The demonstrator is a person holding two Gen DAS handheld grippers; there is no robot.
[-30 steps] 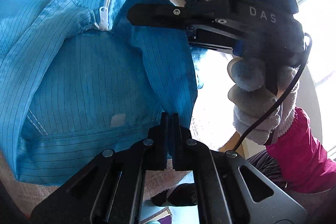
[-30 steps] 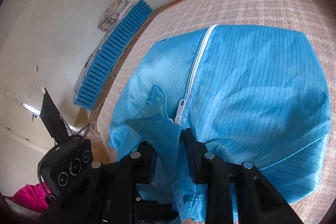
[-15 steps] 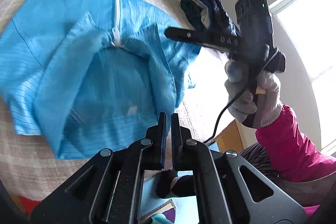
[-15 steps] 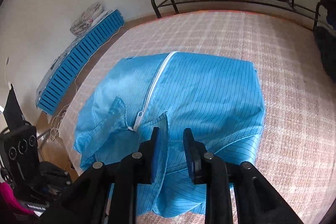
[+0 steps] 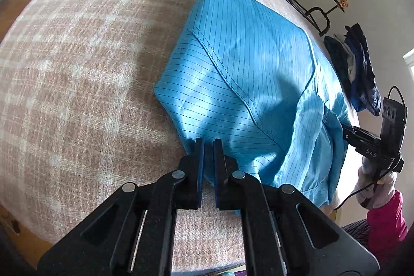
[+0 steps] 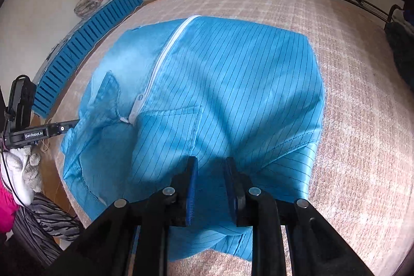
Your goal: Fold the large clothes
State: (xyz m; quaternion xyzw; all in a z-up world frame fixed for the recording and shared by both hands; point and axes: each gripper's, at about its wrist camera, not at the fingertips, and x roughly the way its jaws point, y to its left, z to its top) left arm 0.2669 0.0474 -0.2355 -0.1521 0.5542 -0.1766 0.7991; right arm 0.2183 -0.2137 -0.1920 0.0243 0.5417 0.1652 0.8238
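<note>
Left gripper (image 5: 208, 146) fingers nearly touch, empty; right gripper (image 6: 211, 164) fingers stand narrowly apart, empty. The loosely folded blue garment (image 5: 248, 84) near the bed (image 5: 77, 69) edge could slide off if snagged.

A bright blue pinstriped garment (image 6: 233, 84) with a white zipper (image 6: 157, 64) lies folded on the checked bed, just ahead of the right gripper (image 6: 211, 188).
</note>
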